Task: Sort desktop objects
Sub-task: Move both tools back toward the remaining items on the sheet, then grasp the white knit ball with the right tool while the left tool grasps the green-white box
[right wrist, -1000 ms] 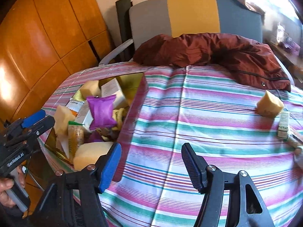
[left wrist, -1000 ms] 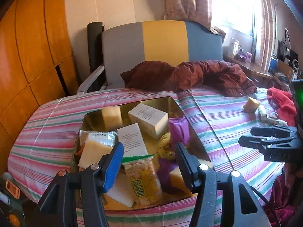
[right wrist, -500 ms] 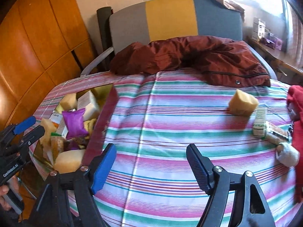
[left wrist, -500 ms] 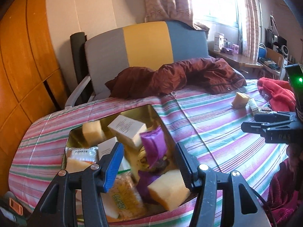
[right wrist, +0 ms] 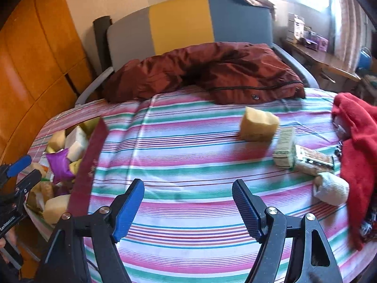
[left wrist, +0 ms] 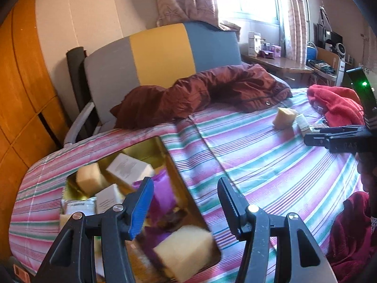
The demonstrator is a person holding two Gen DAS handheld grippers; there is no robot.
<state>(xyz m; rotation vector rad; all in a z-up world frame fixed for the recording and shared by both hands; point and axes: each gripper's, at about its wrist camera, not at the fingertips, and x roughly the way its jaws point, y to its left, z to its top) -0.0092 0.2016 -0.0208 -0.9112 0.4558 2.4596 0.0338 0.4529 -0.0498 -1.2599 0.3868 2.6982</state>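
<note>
Several loose items lay on the striped cloth-covered table (right wrist: 188, 165) right of the gold-lined box (right wrist: 88, 148). Nearest the right gripper (right wrist: 188, 202), whose fingers stood wide and empty, was the yellow sponge block (right wrist: 258, 126), ahead-right; the left gripper (left wrist: 183, 202) hovered half-open, empty, over the box.

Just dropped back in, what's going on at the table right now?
A person is sorting loose items into the gold tray, which already holds sponges, boxes and a purple pouch. Both grippers are open with nothing between their fingers: the left hand-held gripper sits over the tray's edge, and the right hand-held gripper faces the striped cloth, where a yellow sponge, a small box and a snack bar wait.
</note>
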